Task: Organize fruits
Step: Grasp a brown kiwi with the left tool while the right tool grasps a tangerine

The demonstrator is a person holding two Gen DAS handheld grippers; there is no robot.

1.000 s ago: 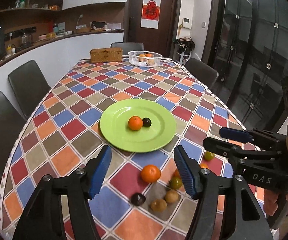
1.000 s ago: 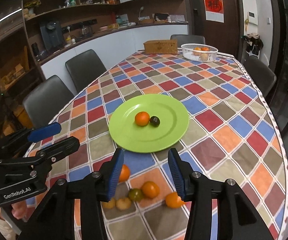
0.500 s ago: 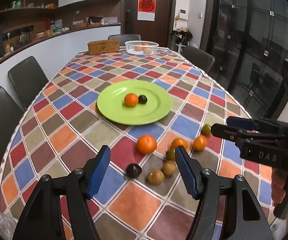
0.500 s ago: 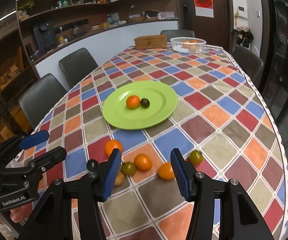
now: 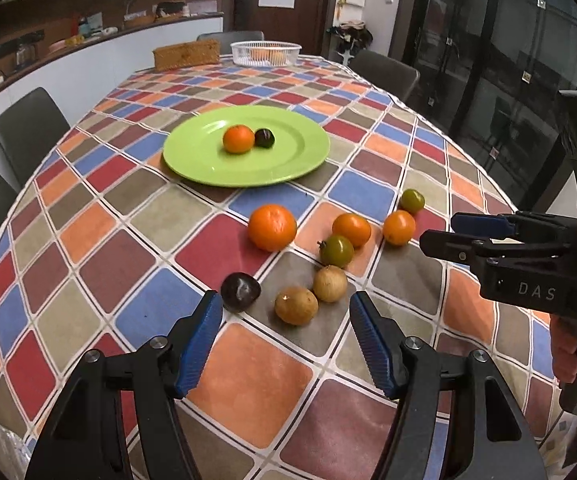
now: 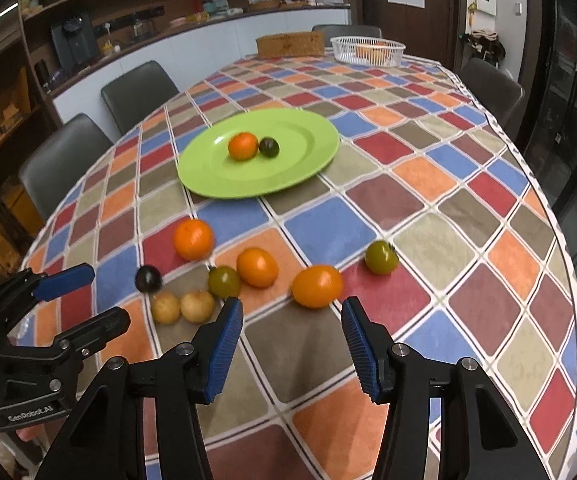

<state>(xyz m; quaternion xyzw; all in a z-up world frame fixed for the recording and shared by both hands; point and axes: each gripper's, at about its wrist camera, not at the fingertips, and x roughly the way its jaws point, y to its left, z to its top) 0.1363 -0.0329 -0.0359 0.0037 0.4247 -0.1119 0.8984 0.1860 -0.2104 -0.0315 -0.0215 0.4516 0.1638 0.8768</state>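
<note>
A green plate (image 5: pixel 192 160) (image 6: pixel 312 152) on the checked tablecloth holds an orange (image 5: pixel 238 139) and a dark fruit (image 5: pixel 265 137). Nearer me, loose fruits lie on the cloth: a big orange (image 5: pixel 272 227) (image 6: pixel 193 239), smaller oranges (image 5: pixel 351 229) (image 6: pixel 317 286), green tomatoes (image 5: pixel 337 251) (image 6: pixel 381 256), two brown fruits (image 5: pixel 296 305) (image 6: pixel 197 306) and a dark fruit (image 5: pixel 240 291) (image 6: pixel 148 278). My left gripper (image 5: pixel 286 340) is open and empty, just short of the brown fruits. My right gripper (image 6: pixel 292 344) is open and empty, just short of an orange.
A white basket (image 5: pixel 265 53) with fruit and a wicker box (image 5: pixel 186 54) stand at the table's far end. Dark chairs (image 6: pixel 138 92) line the left side and far end. The table's edge runs along the right, by glass doors.
Both grippers have drawn back toward the table's near end and tilted down, so the loose fruits now lie in front of the fingers. Both stay open. No fruit has moved.
</note>
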